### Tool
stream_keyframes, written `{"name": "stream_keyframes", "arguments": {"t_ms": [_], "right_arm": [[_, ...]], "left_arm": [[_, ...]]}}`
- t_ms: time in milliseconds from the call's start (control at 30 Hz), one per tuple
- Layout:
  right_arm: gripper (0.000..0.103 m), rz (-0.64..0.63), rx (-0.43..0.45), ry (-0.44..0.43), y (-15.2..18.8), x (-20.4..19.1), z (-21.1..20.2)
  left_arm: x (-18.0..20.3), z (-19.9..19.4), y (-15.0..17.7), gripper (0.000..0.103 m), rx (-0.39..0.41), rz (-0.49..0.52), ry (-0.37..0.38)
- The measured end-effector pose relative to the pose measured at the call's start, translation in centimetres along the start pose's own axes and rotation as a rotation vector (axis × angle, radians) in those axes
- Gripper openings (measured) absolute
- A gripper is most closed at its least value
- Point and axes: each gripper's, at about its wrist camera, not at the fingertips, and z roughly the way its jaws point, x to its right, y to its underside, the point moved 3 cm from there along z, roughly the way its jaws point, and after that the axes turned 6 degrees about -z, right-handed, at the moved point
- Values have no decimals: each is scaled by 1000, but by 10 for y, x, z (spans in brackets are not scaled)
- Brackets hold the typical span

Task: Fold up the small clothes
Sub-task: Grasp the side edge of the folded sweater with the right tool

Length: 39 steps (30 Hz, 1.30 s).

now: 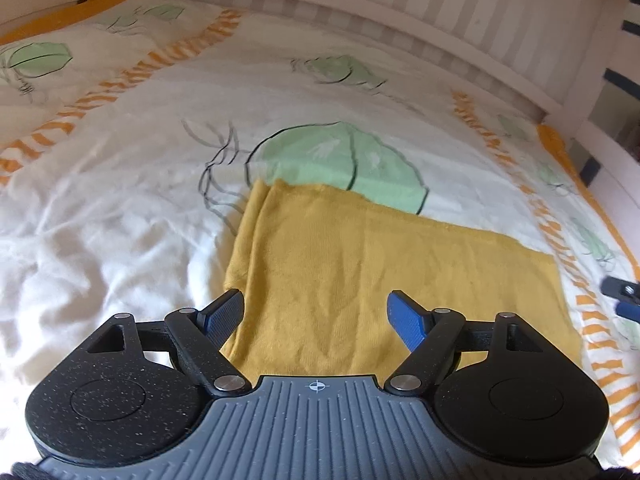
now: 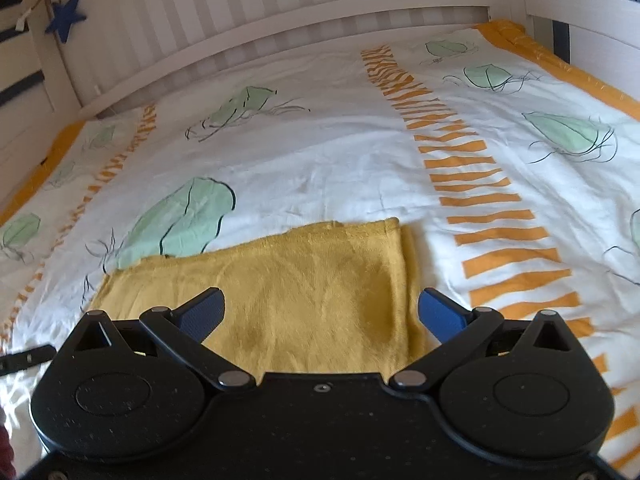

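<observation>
The left gripper (image 1: 316, 316) is spread wide with nothing between its blue pads, poised low over the near left part of the mustard-yellow garment (image 1: 380, 276). The right gripper (image 2: 322, 314) is likewise spread and empty above the garment's near right part. The garment lies flat as a partly folded rectangle on the white leaf-print duvet (image 2: 320, 152), with doubled layers showing along both side edges. The main risk, as I judge it, is a pinch that takes only the top layer, so the lower one drags and the fold opens. The duvet is soft and creased, so a deep grab could also catch bedding with the knit. If the two tongs lift unevenly, the rectangle would likely skew. The white bed rail (image 2: 280, 32) is well apart and poses no hazard.
</observation>
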Motion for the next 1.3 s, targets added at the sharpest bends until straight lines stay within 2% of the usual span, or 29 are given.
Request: {"name": "stream_keyframes", "arguments": {"t_ms": [133,233,367,533,667,833,1100,1300], "right_arm": [[102,-6,-41,-17,2,0,-4],[102,31,-77,-39,8,6,-5],[102,115,-117,-41,19,23,4],[102,266,-157,-40,38,51,20],[103,378,-189,-90,56,65,36],[103,399,-156,-170,54,73,44],[103,530,-93,-339,54,88,58],[103,505,-78,-425,48,85,74]], "left_arm": [[-3,-1,-3,77,-18,22,-22],[-8,0,-5,77,-34,-6,-14],[-13,6,-6,77,-85,-39,18],[-11,11,-4,77,-109,-36,14],[-11,10,-2,77,-121,-41,35],[-9,13,2,77,-143,-52,64],[1,14,9,77,-135,-12,85],[5,14,10,77,-107,22,89]]}}
